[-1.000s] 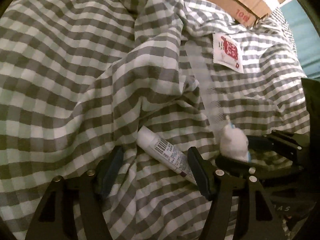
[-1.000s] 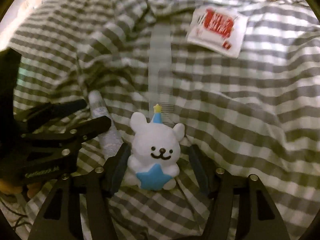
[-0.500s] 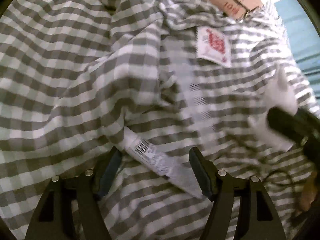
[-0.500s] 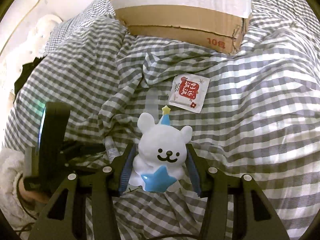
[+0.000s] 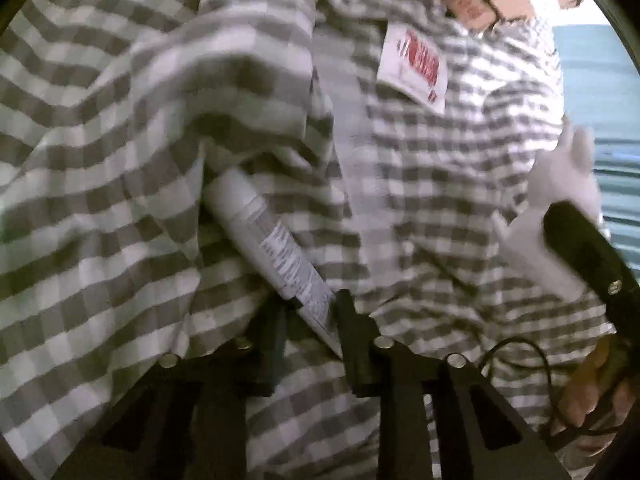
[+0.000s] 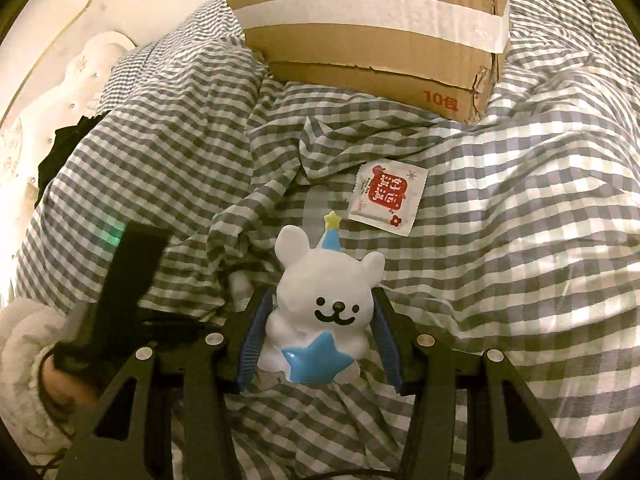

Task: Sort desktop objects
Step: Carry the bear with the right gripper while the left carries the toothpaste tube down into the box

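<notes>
My right gripper [image 6: 318, 340] is shut on a white bear figurine [image 6: 324, 312] with a blue star and a blue party hat, held above the checked cloth. The figurine also shows in the left wrist view [image 5: 560, 208] at the right edge. My left gripper [image 5: 310, 320] is shut on the flat end of a white tube [image 5: 264, 240] with printed text, which lies on the cloth. A white sachet with red print [image 6: 386, 198] lies on the cloth beyond the bear; it also shows in the left wrist view [image 5: 416, 66].
A taped cardboard box [image 6: 372, 28] stands at the back on the grey and white checked cloth [image 6: 520, 240]. A clear ruler [image 6: 314, 210] lies between tube and sachet. A fold of cloth [image 5: 224, 92] rises over the tube's far end.
My left gripper has closed on the tube's flat end. My right gripper closed on the bear and lifted it up off the cloth.
</notes>
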Available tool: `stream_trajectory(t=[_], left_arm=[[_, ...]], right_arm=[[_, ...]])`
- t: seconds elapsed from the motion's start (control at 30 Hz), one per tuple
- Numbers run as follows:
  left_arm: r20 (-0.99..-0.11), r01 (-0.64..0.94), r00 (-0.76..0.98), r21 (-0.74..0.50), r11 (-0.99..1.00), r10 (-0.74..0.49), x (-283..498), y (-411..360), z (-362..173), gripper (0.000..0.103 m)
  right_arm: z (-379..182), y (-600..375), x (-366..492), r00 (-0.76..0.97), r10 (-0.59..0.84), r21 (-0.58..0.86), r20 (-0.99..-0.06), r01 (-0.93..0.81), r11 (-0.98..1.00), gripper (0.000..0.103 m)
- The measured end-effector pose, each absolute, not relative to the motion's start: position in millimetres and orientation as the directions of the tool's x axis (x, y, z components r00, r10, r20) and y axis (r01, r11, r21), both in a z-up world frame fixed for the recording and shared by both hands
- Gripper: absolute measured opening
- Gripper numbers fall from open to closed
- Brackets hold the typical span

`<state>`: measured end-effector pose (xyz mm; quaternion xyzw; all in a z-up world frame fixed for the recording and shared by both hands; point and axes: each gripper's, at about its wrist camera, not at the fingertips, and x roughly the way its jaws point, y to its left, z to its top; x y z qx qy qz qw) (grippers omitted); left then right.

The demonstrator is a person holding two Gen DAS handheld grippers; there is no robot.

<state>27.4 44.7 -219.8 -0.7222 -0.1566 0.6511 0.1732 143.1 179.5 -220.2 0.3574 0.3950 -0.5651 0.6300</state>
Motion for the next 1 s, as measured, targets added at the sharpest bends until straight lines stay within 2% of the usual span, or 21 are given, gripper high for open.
stream_trajectory(t=[0.07, 0.17, 0.3, 0.47, 0.7, 0.83, 1.0], left_arm=[[-0.892, -0.043, 0.032, -0.452, -0.891, 0.451, 29.1, 46.6, -203.9, 0.012], [-0.892, -0.114, -0.049, -0.443, -0.889, 0.45, 31.3, 54.0, -184.3, 0.012], [-0.905, -0.156, -0.047, -0.411, -0.898, 0.422, 10.0, 66.6, -177.7, 0.011], [-0.936, -0.209, -0.046, -0.333, -0.919, 0.349, -14.9, 67.7, -197.6, 0.012], [-0.939, -0.252, -0.104, -0.294, -0.922, 0.328, -40.6, 82.8, -209.4, 0.011], [-0.915, -0.273, -0.215, -0.28, -0.92, 0.342, -35.7, 77.3, -179.7, 0.011], [-0.824, -0.315, -0.395, -0.293, -0.903, 0.405, -38.5, 81.5, -113.2, 0.011]], right_arm=[[-219.4, 180.0, 142.3, 0.047, -0.433, 0.005, -0.9, 0.995, 0.098, 0.05], [-217.4, 180.8, 141.8, 0.044, -0.438, 0.004, -0.898, 0.996, 0.093, 0.05], [-215.0, 180.5, 140.8, 0.022, -0.45, -0.008, -0.893, 0.998, 0.065, 0.05], [-216.3, 179.3, 140.3, 0.01, -0.448, -0.015, -0.894, 0.998, 0.053, 0.05], [-220.1, 177.4, 136.9, -0.012, -0.435, -0.03, -0.9, 0.999, 0.034, 0.05], [-215.3, 178.3, 134.3, -0.013, -0.452, -0.026, -0.892, 0.999, 0.024, 0.05], [-189.6, 180.4, 133.1, 0.016, -0.521, 0.002, -0.854, 1.0, 0.028, 0.05]])
